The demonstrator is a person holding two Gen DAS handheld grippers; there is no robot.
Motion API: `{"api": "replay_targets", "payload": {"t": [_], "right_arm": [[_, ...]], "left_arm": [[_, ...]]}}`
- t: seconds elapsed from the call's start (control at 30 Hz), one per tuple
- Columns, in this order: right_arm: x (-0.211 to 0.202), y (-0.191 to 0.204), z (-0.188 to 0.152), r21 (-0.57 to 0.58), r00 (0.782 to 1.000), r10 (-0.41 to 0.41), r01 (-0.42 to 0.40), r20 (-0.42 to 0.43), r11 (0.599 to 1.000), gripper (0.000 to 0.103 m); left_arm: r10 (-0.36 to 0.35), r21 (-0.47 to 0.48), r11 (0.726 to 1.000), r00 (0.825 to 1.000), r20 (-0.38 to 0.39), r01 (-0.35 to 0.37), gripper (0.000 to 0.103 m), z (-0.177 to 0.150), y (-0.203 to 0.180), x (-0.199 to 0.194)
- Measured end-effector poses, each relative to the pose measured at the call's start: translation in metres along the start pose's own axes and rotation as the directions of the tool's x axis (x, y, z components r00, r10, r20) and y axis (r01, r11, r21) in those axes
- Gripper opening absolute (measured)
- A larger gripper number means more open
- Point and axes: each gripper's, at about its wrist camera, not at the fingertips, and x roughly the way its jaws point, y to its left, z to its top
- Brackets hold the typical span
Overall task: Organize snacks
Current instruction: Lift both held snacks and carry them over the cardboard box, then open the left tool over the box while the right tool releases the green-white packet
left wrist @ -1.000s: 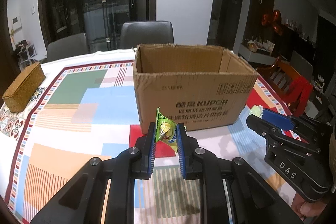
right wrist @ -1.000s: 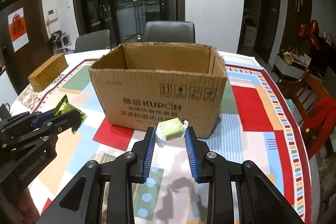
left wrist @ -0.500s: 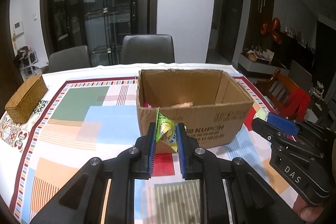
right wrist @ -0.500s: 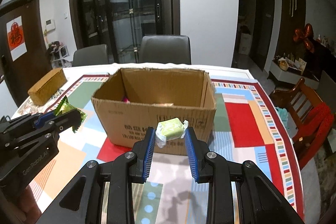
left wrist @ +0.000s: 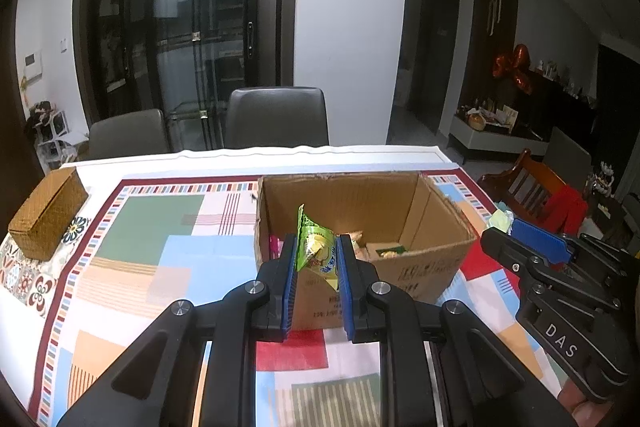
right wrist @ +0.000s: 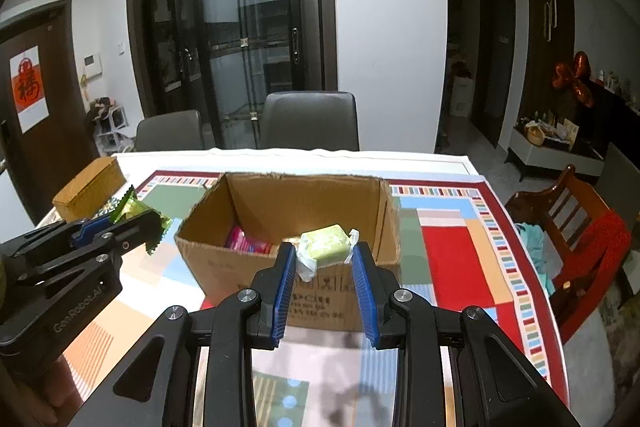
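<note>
An open cardboard box (left wrist: 424,267) (right wrist: 224,263) stands on the table with several snack packs inside. My left gripper (left wrist: 316,259) is shut on a green triangular snack packet (left wrist: 314,247), held above the box's near left wall; it also shows at the left of the right wrist view (right wrist: 132,219). My right gripper (right wrist: 324,263) is shut on a pale green wrapped cake (right wrist: 326,247), held above the box's near wall; it also shows at the right of the left wrist view (left wrist: 516,235).
A woven brown box (left wrist: 48,211) (right wrist: 90,193) sits at the table's far left. Two dark chairs (left wrist: 276,117) stand behind the table. A wooden chair with red cloth (right wrist: 580,235) is at the right. The tablecloth (left wrist: 160,247) is multicoloured.
Both grippers have risen with their snacks, from facing the box's front wall to looking down into the open box. Both stay shut on their snacks.
</note>
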Motion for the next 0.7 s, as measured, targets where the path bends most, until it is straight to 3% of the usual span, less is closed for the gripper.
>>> {"api": "replay_targets", "payload": {"t": [0.7], "right_arm": [[0.019, -0.008, 0.036, 0.02, 0.999, -0.029, 0.028, 0.041, 0.999, 0.031]], "left_arm": [[-0.015, 0.01, 1.0, 1.0, 0.026, 0.015, 0.02, 0.039, 0.002, 0.036]]}}
